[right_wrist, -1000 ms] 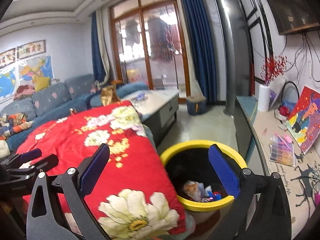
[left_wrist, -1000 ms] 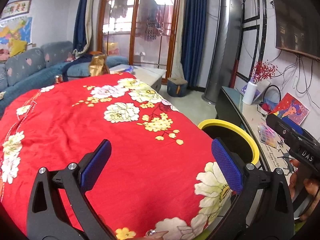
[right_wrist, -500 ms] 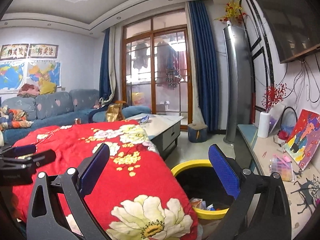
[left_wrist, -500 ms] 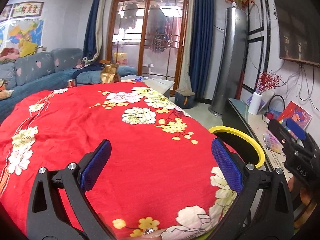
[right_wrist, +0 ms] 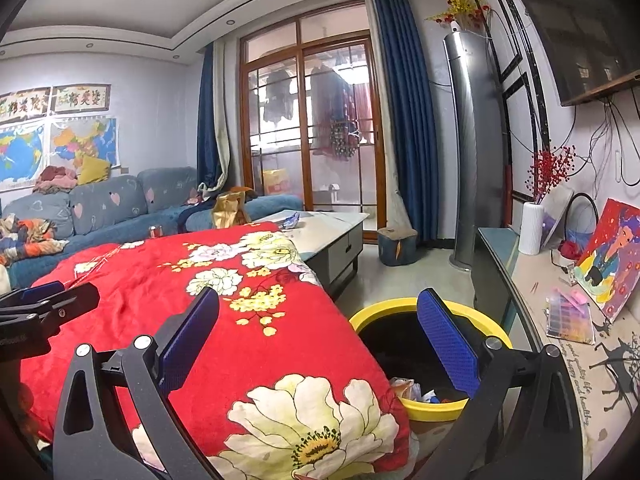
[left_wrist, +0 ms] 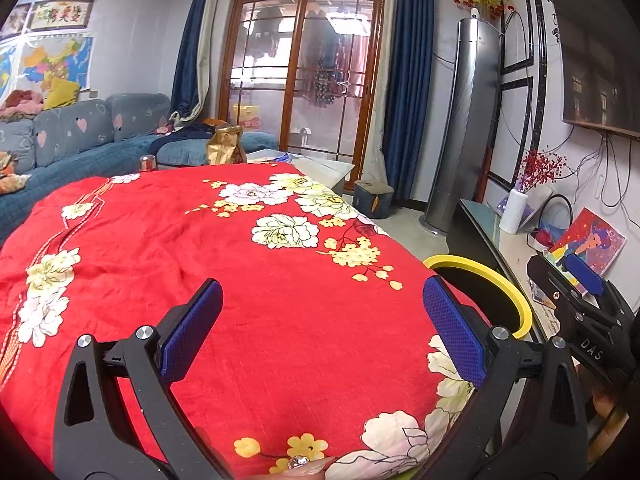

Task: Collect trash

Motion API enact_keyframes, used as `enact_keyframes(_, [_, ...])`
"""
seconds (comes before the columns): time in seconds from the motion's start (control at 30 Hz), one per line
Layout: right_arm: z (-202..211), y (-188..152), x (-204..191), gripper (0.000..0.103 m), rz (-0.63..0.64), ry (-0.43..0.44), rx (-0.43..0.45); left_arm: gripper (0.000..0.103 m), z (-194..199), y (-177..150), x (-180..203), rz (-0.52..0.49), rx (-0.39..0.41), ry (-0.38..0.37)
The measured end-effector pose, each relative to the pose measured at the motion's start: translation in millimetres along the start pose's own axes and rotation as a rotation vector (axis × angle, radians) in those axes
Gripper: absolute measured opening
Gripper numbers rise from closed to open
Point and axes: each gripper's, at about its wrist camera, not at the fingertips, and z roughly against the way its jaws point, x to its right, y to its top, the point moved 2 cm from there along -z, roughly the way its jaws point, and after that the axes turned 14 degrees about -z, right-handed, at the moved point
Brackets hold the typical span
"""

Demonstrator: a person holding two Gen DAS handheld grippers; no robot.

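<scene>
**Both grippers empty above a red floral cloth, trash in the bin**

A red cloth printed with white and yellow flowers (left_wrist: 248, 280) covers the table and fills most of both wrist views. Off its right edge, on the floor, stands a round black bin with a yellow rim (right_wrist: 436, 404). Crumpled wrappers and scraps of paper (right_wrist: 412, 390), white, orange and blue, lie at the bottom of the bin against its near wall. The left gripper (left_wrist: 322, 330) hangs over the cloth's near edge, its blue-padded fingers (left_wrist: 192, 330) spread wide and clasping nothing. The right gripper (right_wrist: 318, 338) sits above the cloth's right edge and the bin, its fingers likewise released and empty. At the cloth's far edge stand a gold foil bag (left_wrist: 226, 150) and a small can (left_wrist: 147, 162).
</scene>
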Motion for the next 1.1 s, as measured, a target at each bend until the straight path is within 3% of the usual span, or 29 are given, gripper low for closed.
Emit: enact_keyframes(1.1, [-0.1,-0.8,2.1,0.096,-0.006,-0.011,0.0,0.092,0.8,-2.7,5.6,-0.008,-0.008,-0.015])
